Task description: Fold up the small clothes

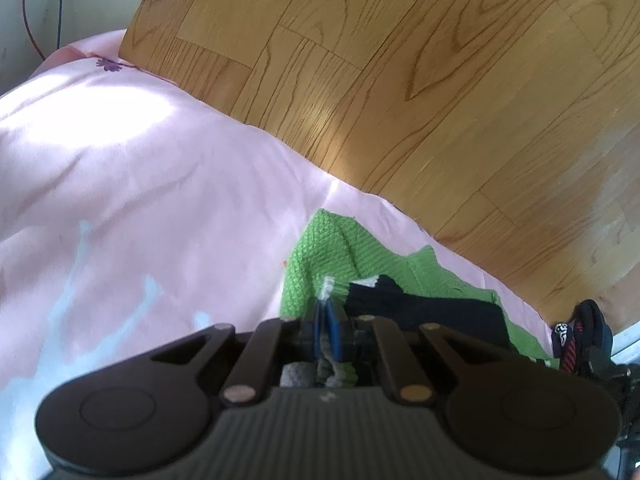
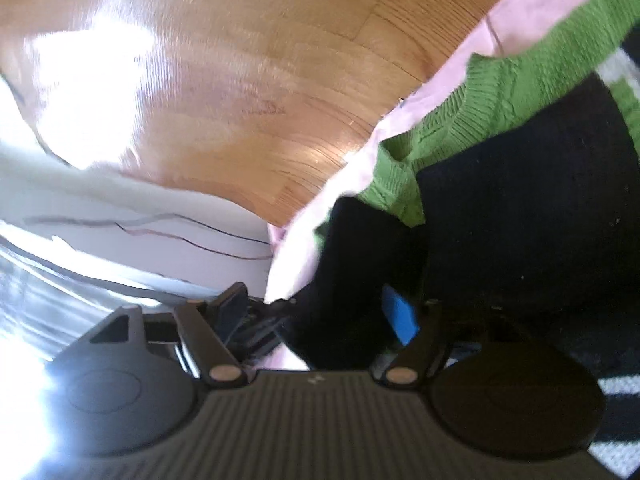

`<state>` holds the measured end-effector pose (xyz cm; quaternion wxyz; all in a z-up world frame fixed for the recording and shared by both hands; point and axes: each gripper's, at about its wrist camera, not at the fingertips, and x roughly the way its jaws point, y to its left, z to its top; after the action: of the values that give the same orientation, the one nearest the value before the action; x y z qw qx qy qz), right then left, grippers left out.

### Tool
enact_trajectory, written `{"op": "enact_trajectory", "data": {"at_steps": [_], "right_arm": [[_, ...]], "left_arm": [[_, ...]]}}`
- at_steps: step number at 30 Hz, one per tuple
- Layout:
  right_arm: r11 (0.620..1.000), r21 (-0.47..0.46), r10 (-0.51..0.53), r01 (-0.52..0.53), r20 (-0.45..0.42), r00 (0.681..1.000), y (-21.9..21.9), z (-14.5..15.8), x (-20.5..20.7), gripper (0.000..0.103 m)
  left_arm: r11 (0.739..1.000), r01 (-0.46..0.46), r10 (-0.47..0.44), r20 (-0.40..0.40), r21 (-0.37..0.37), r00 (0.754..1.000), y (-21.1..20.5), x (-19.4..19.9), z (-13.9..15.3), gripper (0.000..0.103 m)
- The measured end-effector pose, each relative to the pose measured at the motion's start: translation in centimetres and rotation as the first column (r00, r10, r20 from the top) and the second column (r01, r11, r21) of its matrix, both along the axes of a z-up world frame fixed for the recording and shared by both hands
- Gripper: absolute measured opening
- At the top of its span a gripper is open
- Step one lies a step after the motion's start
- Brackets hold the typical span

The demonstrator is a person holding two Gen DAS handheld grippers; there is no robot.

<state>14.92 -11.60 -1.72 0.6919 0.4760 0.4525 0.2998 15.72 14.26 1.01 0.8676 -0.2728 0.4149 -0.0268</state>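
A small knitted sweater in green (image 1: 320, 256), black and white lies on a pink sheet (image 1: 160, 200) near its edge. My left gripper (image 1: 328, 320) is shut on a white and grey edge of the sweater, its blue pads pressed together on the knit. In the right wrist view the sweater's black panel (image 2: 520, 216) and green ribbed part (image 2: 500, 92) fill the right side. My right gripper (image 2: 352, 320) has black fabric bunched between its fingers; one blue pad (image 2: 400, 316) shows and the other is hidden by the cloth.
Wooden floor (image 1: 400, 80) lies beyond the sheet's edge. Thin cables (image 1: 40, 8) run along a white wall at far left. A black and red object (image 1: 580, 336) sits at the right edge. Bright glare covers the left of the right wrist view.
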Motion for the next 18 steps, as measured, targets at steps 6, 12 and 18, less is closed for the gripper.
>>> {"op": "enact_trajectory", "data": {"at_steps": [6, 12, 18], "right_arm": [[0.996, -0.086, -0.010, 0.007, -0.040, 0.999, 0.4, 0.6, 0.2, 0.079], [0.910, -0.415, 0.034, -0.016, 0.038, 0.999, 5.3, 2.8, 0.1, 0.067], [0.849, -0.529, 0.177, 0.003, 0.290, 0.940, 7.8, 5.8, -2.1, 0.015]], "left_arm": [[1.000, 0.000, 0.000, -0.001, 0.001, 1.000, 0.0, 0.0, 0.0, 0.006], [1.000, -0.003, 0.003, -0.001, 0.000, 1.000, 0.0, -0.1, 0.0, 0.006], [1.000, 0.003, -0.003, 0.001, -0.003, 1.000, 0.0, 0.0, 0.1, 0.007]]}}
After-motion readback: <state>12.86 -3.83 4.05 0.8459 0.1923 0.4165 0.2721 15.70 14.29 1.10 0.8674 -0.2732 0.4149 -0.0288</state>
